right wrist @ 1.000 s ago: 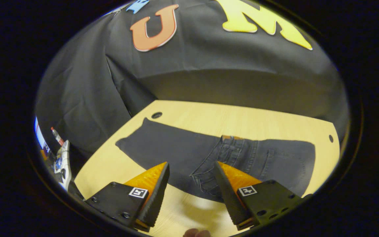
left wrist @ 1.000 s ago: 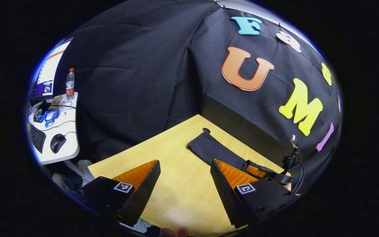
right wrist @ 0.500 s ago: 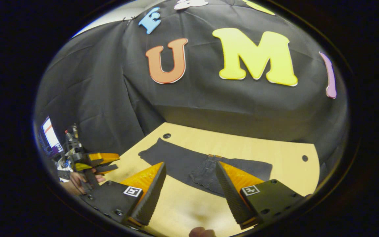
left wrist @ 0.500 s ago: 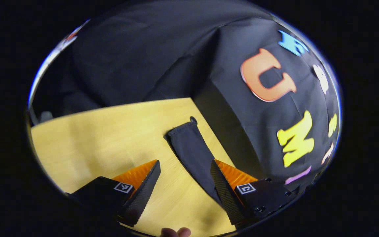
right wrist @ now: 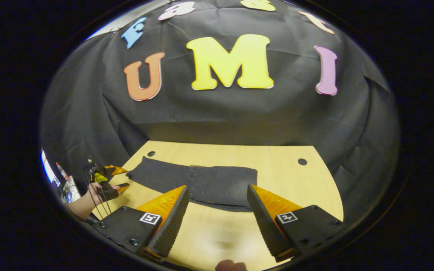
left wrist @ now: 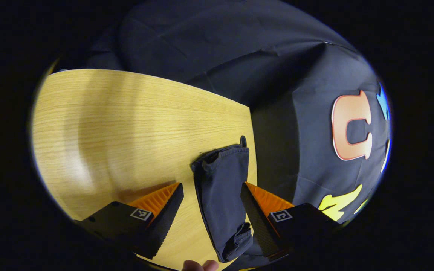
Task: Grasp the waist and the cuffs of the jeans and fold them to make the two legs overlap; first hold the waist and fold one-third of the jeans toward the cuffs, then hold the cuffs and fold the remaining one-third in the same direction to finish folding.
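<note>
The jeans point(right wrist: 198, 182) lie flat on the table point(right wrist: 277, 177), a long dark strip along its far side close to the cloth wall; the waist part sits folded over the legs toward the middle of the strip, and the cuffs point(left wrist: 222, 156) reach out toward the table's left corner hole point(right wrist: 151, 153); so the first third looks already laid, and what remains is the cuff fold.

What has changed in the last second is mostly the left gripper point(left wrist: 211, 203); a second ago it looked across bare table with the leg off to its right, and now it has swung round so the leg runs straight up between its fingers, cuffs beyond the tips; the fingers stand wide apart on either side of the cloth, neither pressing on it; a bunched bit of denim sits low between them, near the holder's fingertip at the bottom edge. In the right gripper view it shows small at the table's left edge beside the cuffs, held in a hand point(right wrist: 96, 194).

The right gripper point(right wrist: 217, 210) has drawn back from the jeans over the same second; the strip now lies well ahead of its tips across bare table; its fingers are wide and hold nothing.

My reading: the left is lining up on the cuffs for the last fold; it looks to need to go forward before closing, since the cuff hem is past its tips.
</note>
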Tool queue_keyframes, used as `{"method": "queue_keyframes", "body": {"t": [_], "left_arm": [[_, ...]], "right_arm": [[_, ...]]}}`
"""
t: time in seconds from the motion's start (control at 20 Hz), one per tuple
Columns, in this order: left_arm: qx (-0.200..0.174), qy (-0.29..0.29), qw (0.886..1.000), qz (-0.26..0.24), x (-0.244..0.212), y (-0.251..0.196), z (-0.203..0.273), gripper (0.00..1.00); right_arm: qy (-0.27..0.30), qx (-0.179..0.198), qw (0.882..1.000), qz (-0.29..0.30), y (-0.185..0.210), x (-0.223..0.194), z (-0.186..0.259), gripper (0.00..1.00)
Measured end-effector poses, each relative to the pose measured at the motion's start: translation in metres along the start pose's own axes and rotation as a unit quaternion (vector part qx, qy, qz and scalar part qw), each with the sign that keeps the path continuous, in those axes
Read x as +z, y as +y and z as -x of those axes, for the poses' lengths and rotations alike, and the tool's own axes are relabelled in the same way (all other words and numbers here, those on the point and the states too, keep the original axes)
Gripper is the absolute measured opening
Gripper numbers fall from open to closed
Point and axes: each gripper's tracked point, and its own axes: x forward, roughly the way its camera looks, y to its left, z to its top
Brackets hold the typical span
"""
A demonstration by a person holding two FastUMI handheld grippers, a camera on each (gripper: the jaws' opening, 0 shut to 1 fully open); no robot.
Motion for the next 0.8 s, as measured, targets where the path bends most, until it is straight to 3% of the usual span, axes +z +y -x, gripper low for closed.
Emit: {"method": "queue_keyframes", "body": {"t": [0.3,0.7,0.8], "left_arm": [[-0.003,-0.006,1.000,-0.021,-0.001,-0.015,-0.025,0.98],[-0.057,0.001,0.997,0.044,0.004,-0.036,-0.058,0.94],[-0.059,0.004,0.997,0.043,0.004,-0.037,-0.068,0.86]], "right_arm": [[0.004,-0.015,1.000,-0.010,-0.029,-0.005,0.041,0.93],[0.026,-0.022,0.999,-0.031,-0.043,-0.045,0.061,0.93],[0.028,-0.026,0.999,-0.039,-0.048,-0.049,0.066,0.99]]}}
